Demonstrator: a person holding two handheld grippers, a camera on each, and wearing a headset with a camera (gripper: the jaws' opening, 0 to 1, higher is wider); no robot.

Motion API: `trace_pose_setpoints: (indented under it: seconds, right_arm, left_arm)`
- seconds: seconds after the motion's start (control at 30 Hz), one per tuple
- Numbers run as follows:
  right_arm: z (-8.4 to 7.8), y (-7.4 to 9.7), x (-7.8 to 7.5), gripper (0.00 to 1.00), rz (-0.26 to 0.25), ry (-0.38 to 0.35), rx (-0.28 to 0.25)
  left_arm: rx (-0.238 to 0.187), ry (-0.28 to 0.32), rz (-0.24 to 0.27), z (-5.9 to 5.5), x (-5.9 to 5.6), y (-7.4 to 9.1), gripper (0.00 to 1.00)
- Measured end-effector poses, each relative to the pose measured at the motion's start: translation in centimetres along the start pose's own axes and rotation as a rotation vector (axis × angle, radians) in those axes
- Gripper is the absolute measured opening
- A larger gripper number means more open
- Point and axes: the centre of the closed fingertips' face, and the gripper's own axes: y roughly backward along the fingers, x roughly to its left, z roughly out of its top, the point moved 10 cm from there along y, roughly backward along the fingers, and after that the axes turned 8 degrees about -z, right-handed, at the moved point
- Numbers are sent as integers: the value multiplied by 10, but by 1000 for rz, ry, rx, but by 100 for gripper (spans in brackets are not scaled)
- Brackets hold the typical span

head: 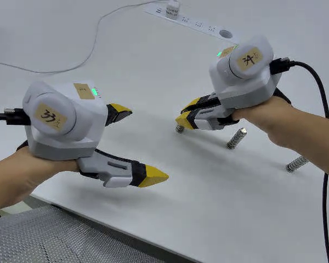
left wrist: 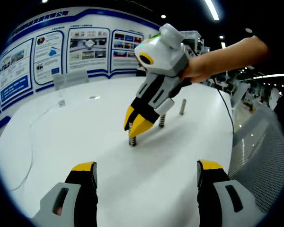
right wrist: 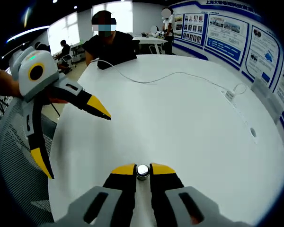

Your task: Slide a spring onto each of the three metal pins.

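**Desk.** The desk [head: 153,71] is white, smooth and matte. A white power strip [head: 197,24] and its thin cable [head: 93,46] lie along the far edge.

**Grippers.** Both units have grey-white plastic housings and black fingers with yellow wedge tips.
- The left gripper [head: 148,143] hovers above the near desk edge. Its fingers [head: 151,175] are spread wide and hold nothing.
- The right gripper [head: 182,121] points down at the desk centre. Its fingers [right wrist: 125,171] are drawn narrow and pinch the round, shiny head of the first pin [right wrist: 142,171].

**Pins.** Three slim metal pins stand in a row on the desk. The second pin [head: 236,138] and third pin [head: 296,163] stand apart from both grippers, on the right gripper's side. All three are polished, cylindrical and, by appearance, rigid.

**Springs.**
- A coil of fine bright wire wraps each pin.
- The spring [left wrist: 132,140] on the first pin sits low, just beneath the yellow tips.
- All three pins appear loaded, so the task looks close to complete.

**Handling.**
- Treat each spring as very light, compliant along its axis and easily deformed.
- The round, smooth wire is likely to roll or slip.
- Grip across the mid-body with light pressure.
- Keep the bore clear and aligned with the pin.
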Motion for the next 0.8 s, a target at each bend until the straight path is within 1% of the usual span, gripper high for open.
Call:
trace_pose_setpoints:
  seconds: [0.07, 0.2, 0.27, 0.33, 0.43, 0.5, 0.53, 0.57, 0.63, 0.67, 0.7, 0.73, 0.8]
  right_arm:
    - [0, 0, 0, 12, 1, 0, 0]
    - [0, 1, -1, 14, 7, -11, -3]
    - [0, 2, -1, 16, 13, -28, -12]
    - [1, 5, 0, 18, 33, -51, -38]
    - [2, 9, 0, 20, 28, -67, -53]
    - [2, 14, -1, 21, 21, -70, -62]
    - [2, 16, -1, 21, 18, -72, -67]
    - [2, 21, -2, 21, 17, -77, -79]
    - [2, 28, -4, 22, 5, -90, -108]
    - [2, 34, -7, 22, -14, -116, -131]
    - [1, 39, -9, 22, -21, -138, -147]
    - [0, 45, -11, 23, -21, -160, -177]
    - [-2, 57, -14, 23, -24, -182, -217]
  left_arm:
    - [7, -5, -2, 0, 0, 0, 89]
    - [5, -3, -4, -1, -1, 0, 89]
    - [6, -2, -3, -1, 0, -1, 89]
    - [8, 4, -5, -2, 0, -1, 88]
    - [6, 6, -13, -1, -1, -2, 88]
    - [-7, 12, -31, -1, -3, -3, 89]
    - [-23, 22, -40, 0, -5, -3, 89]
    - [-39, 32, -45, 1, -5, -4, 90]
    - [-46, 32, -48, 2, -6, -3, 91]
    - [-45, 30, -48, 2, -6, -3, 91]
    - [-41, 26, -46, 2, -6, -4, 92]
    - [-36, 20, -41, 2, -6, -4, 92]
    - [-30, 19, -41, 1, -6, -4, 92]
